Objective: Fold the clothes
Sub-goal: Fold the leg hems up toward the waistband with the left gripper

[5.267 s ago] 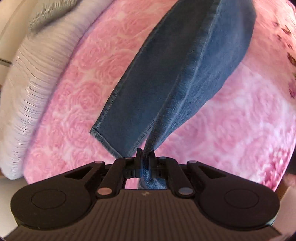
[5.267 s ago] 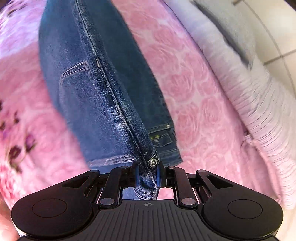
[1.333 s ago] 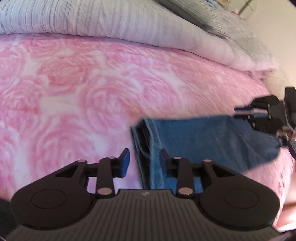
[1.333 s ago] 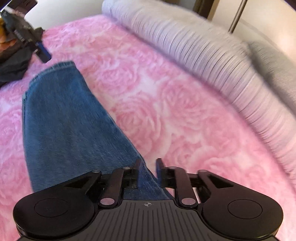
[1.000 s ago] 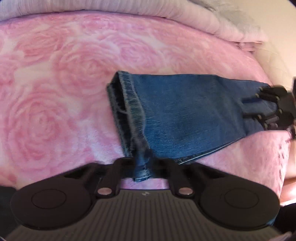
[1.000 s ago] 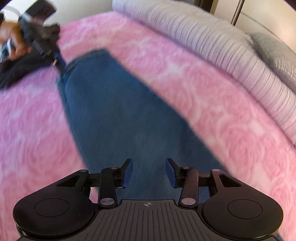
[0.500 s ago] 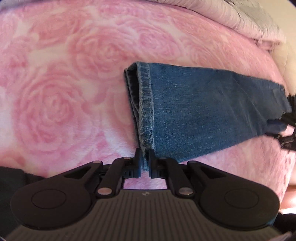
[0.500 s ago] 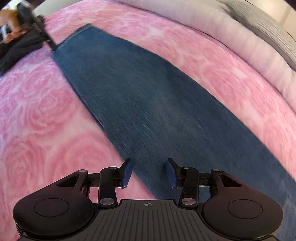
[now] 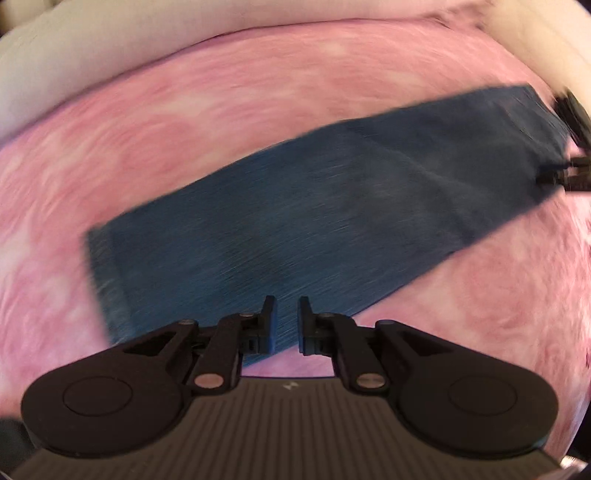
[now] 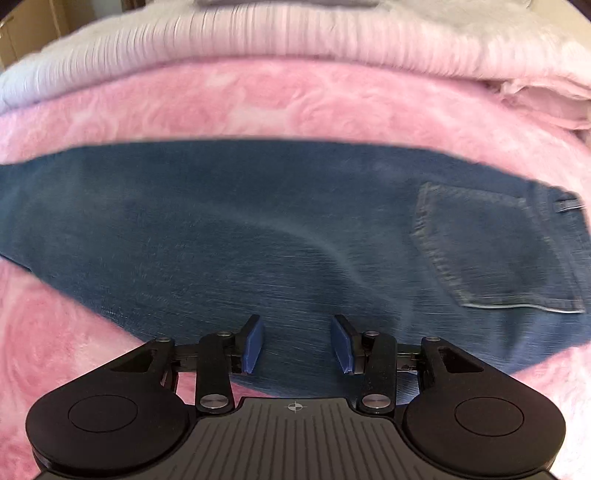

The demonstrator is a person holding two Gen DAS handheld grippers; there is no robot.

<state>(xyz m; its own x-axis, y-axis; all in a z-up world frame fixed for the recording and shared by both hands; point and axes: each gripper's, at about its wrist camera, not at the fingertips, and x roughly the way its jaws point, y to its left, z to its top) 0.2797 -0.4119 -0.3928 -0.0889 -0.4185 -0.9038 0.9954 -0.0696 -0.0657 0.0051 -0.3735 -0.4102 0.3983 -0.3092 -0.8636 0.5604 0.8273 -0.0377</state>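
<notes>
Blue jeans (image 9: 314, 206) lie flat on the pink rose blanket (image 9: 184, 122), folded lengthwise with one leg over the other. In the left wrist view the hem end is at lower left and the cloth runs up to the right. My left gripper (image 9: 287, 321) hovers over the near edge by the hem, open a little, holding nothing. In the right wrist view the jeans (image 10: 258, 229) stretch across the frame, with a back pocket (image 10: 495, 251) at the right. My right gripper (image 10: 295, 341) is open wide above the near edge of the thigh part. The right gripper's body (image 9: 570, 147) shows at the far right of the left view.
A folded pale pink striped quilt (image 10: 295, 40) lies along the far side of the bed behind the jeans. A grey pillow (image 10: 288, 3) sits on top of it. Pink blanket (image 10: 66, 332) surrounds the jeans on the near side.
My left gripper has let go of the hem and opened slightly, then pulled back. The right gripper stayed open and swung to face the jeans side-on. The jeans now lie flat.
</notes>
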